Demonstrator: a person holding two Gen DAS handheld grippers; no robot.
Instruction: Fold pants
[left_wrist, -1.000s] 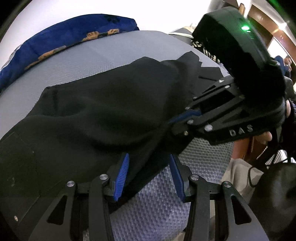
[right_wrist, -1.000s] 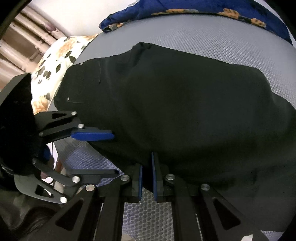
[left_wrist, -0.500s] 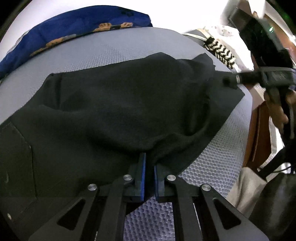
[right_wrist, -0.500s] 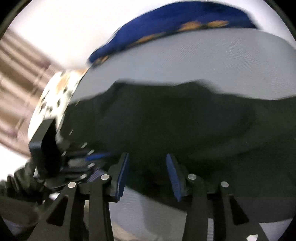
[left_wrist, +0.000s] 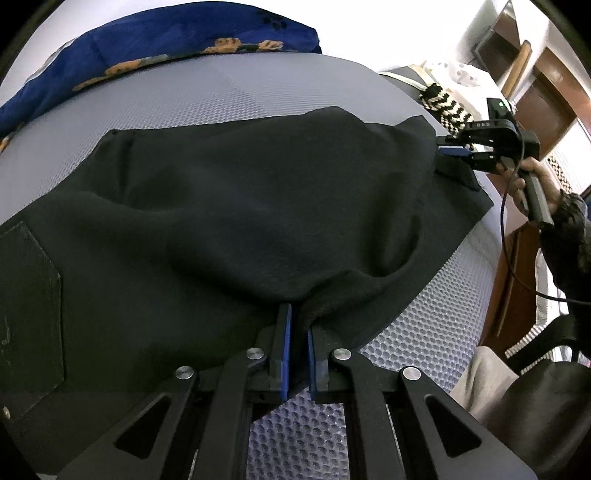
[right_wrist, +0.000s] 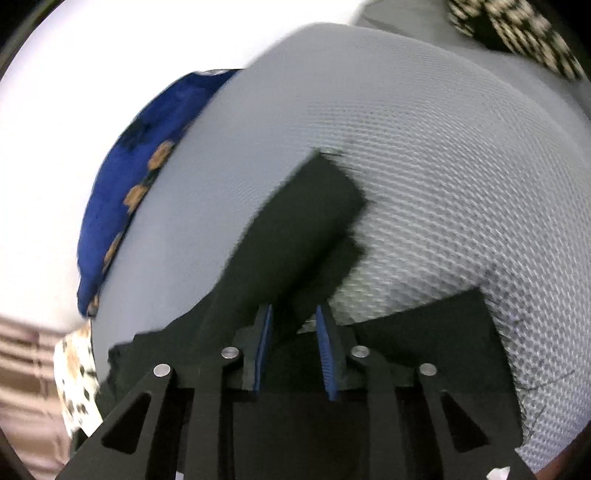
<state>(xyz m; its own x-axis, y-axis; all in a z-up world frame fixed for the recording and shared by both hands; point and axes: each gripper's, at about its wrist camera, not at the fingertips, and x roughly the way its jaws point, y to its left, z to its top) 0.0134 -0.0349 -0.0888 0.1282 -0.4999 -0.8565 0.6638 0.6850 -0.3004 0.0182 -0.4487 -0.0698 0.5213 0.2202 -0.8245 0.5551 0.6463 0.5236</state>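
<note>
Black pants (left_wrist: 240, 206) lie spread on a grey honeycomb mattress (left_wrist: 221, 92). My left gripper (left_wrist: 298, 328) is shut on a bunched fold of the pants at their near edge. My right gripper (left_wrist: 456, 151) shows in the left wrist view at the far right end of the pants, held by a hand. In the right wrist view the right gripper (right_wrist: 293, 325) is open, with black pant fabric (right_wrist: 295, 236) lying between and beyond its blue pads (right_wrist: 265, 332). That view is blurred.
A blue blanket with orange prints (left_wrist: 155, 48) lies along the far side of the mattress. A black and white knit item (left_wrist: 447, 107) sits at the far right corner. A wooden bed edge (left_wrist: 513, 280) and a dark bag (left_wrist: 543, 417) are on the right.
My right gripper has let go, opened, and swung far to the right end of the pants. My left gripper has shut on the near fold and stays there.
</note>
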